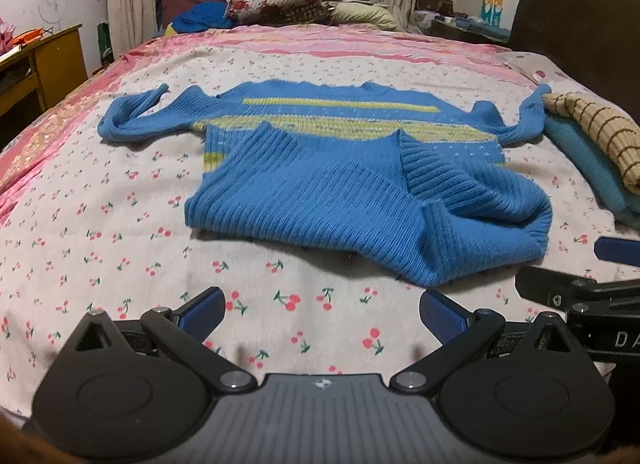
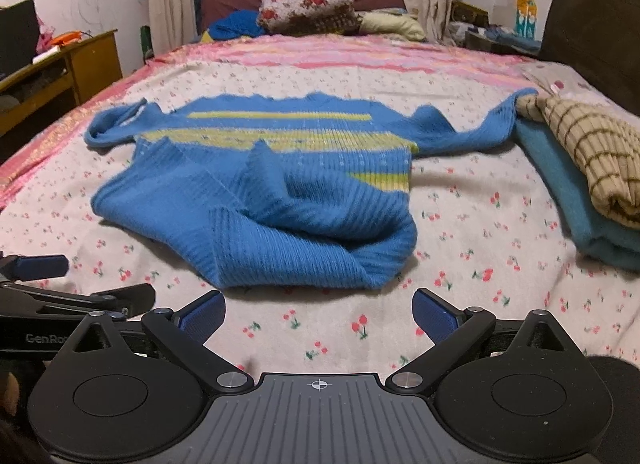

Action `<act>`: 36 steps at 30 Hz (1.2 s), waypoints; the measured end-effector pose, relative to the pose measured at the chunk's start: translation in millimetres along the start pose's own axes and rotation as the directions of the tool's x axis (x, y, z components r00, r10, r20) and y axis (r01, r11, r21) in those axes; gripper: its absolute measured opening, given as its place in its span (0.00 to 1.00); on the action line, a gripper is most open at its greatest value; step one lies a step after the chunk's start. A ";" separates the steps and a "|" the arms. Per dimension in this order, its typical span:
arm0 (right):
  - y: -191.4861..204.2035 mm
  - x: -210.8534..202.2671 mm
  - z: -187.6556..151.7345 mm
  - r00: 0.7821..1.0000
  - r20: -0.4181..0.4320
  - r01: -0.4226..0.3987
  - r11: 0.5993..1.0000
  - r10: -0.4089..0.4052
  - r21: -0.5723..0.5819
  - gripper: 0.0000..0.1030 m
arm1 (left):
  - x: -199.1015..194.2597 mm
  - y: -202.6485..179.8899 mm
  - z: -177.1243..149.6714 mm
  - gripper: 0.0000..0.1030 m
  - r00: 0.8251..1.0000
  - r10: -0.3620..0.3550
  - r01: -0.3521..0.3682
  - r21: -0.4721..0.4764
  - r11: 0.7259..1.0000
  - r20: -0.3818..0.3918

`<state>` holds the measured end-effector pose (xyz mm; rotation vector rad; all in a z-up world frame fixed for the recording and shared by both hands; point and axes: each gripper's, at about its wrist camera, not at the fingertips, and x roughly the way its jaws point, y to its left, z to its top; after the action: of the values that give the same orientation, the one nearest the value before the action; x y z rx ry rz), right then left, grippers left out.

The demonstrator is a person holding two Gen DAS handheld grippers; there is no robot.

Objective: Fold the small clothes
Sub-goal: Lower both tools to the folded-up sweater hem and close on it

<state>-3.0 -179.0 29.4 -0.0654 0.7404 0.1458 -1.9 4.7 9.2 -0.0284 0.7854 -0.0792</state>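
Note:
A small blue knitted sweater (image 1: 320, 192) with yellow-green stripes lies on the bed, sleeves spread left and right, its near ribbed part folded over and rumpled. It also shows in the right wrist view (image 2: 256, 204). My left gripper (image 1: 322, 314) is open and empty, just short of the sweater's near edge. My right gripper (image 2: 319, 312) is open and empty, also just in front of the sweater. The right gripper's side shows in the left wrist view (image 1: 580, 292); the left gripper's side shows in the right wrist view (image 2: 76, 296).
The bed sheet (image 1: 120, 248) is white with cherries, pink toward the back. Folded clothes, a beige checked one (image 2: 592, 152) on a teal one (image 2: 568, 200), lie at the right. Pillows and bedding (image 2: 308, 8) are at the far end. A wooden desk (image 2: 60, 72) stands left; a dark headboard (image 2: 592, 32) stands right.

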 end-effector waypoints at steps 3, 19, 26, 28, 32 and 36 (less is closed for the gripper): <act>-0.5 -2.0 6.7 1.000 0.021 -0.006 1.000 0.007 -0.011 0.93 | 1.0 -1.5 6.5 1.00 1.000 -0.004 0.004 0.014 1.000 0.009; -6.6 28.5 40.6 0.998 0.003 -0.064 0.998 0.064 0.007 0.65 | 20.9 16.8 38.8 1.00 1.000 -0.012 0.011 0.031 0.999 0.029; -5.8 44.6 43.2 0.996 -0.037 -0.082 0.997 0.082 0.010 0.63 | 32.2 34.1 47.7 1.00 1.000 -0.001 0.001 0.010 1.000 0.022; -3.6 49.9 43.9 0.995 -0.047 -0.084 0.996 0.084 0.006 0.63 | 37.1 39.0 50.8 1.00 1.000 0.003 -0.004 0.011 1.000 0.017; 3.3 60.7 47.1 0.993 -0.063 -0.096 0.995 0.096 -0.007 0.63 | 45.2 46.9 58.6 1.00 1.000 -0.002 0.002 0.011 1.000 0.018; 6.7 72.6 50.8 0.992 -0.079 -0.104 0.995 0.103 -0.008 0.63 | 54.4 53.3 66.2 0.92 1.000 0.000 0.000 0.034 0.999 0.010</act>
<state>82.8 -158.8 17.7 -0.0446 0.8217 0.2482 86.5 53.1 14.7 0.0037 0.7737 -0.0921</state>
